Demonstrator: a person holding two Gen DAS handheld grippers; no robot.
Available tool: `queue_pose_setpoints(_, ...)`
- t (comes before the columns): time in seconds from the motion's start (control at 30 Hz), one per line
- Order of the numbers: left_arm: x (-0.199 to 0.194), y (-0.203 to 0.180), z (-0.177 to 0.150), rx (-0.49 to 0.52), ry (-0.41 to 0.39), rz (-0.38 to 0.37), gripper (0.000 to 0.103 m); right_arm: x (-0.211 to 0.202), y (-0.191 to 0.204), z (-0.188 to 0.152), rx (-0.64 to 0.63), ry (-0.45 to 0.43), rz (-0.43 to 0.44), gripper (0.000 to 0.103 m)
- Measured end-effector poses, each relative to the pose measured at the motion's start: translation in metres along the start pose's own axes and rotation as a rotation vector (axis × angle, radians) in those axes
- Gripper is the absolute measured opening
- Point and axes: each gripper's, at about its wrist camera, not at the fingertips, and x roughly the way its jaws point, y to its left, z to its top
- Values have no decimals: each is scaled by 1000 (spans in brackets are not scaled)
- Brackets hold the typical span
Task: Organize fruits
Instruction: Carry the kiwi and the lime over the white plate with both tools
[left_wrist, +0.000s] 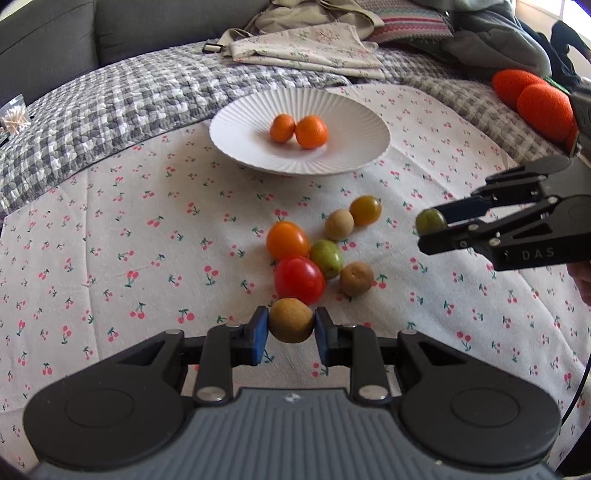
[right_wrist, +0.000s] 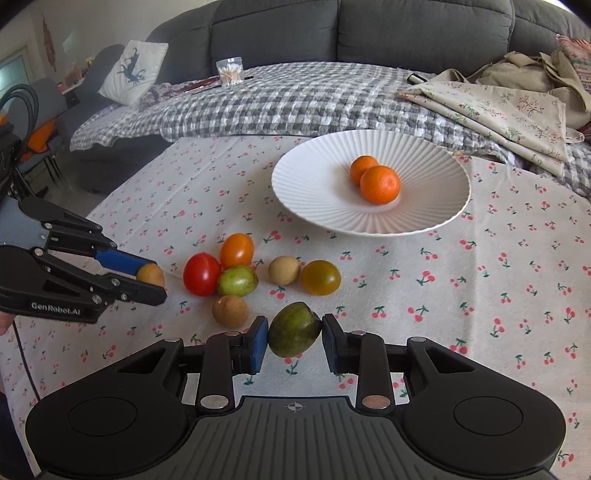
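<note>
My left gripper (left_wrist: 291, 328) is shut on a tan longan (left_wrist: 291, 320), held just above the cherry-print cloth; it also shows in the right wrist view (right_wrist: 152, 281). My right gripper (right_wrist: 294, 338) is shut on a dark green fruit (right_wrist: 293, 329); it also shows in the left wrist view (left_wrist: 430, 227). Loose fruits lie between them: a red tomato (left_wrist: 299, 279), an orange tomato (left_wrist: 287, 240), a green fruit (left_wrist: 326, 257), two tan longans (left_wrist: 356, 278) (left_wrist: 338, 224) and an olive tomato (left_wrist: 365, 209). A white ribbed plate (left_wrist: 240, 129) holds two small oranges (left_wrist: 311, 132).
A grey checked quilt (left_wrist: 110, 107) covers the far side, with folded floral cloth (left_wrist: 314, 48) and a beige bag on it. A box of cotton swabs (right_wrist: 229, 71) stands at the back. Orange foam shapes (left_wrist: 532, 99) sit at the right. A grey sofa (right_wrist: 369, 29) is behind.
</note>
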Motion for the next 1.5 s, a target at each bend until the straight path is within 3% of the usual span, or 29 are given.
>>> queue_pose_setpoints(0.37, -7, 13, 22, -62, -75, -7, 25, -21, -20, 12, 43, -71, -39, 30)
queue_pose_setpoints(1.0, 27, -7, 95, -38, -192, 8, 25, -27, -61, 55, 141, -209, -161, 30)
queue_pose_setpoints(1.5, 79, -19, 120, 11, -195, 68, 25, 23, -72, 79, 116, -171, -208, 30)
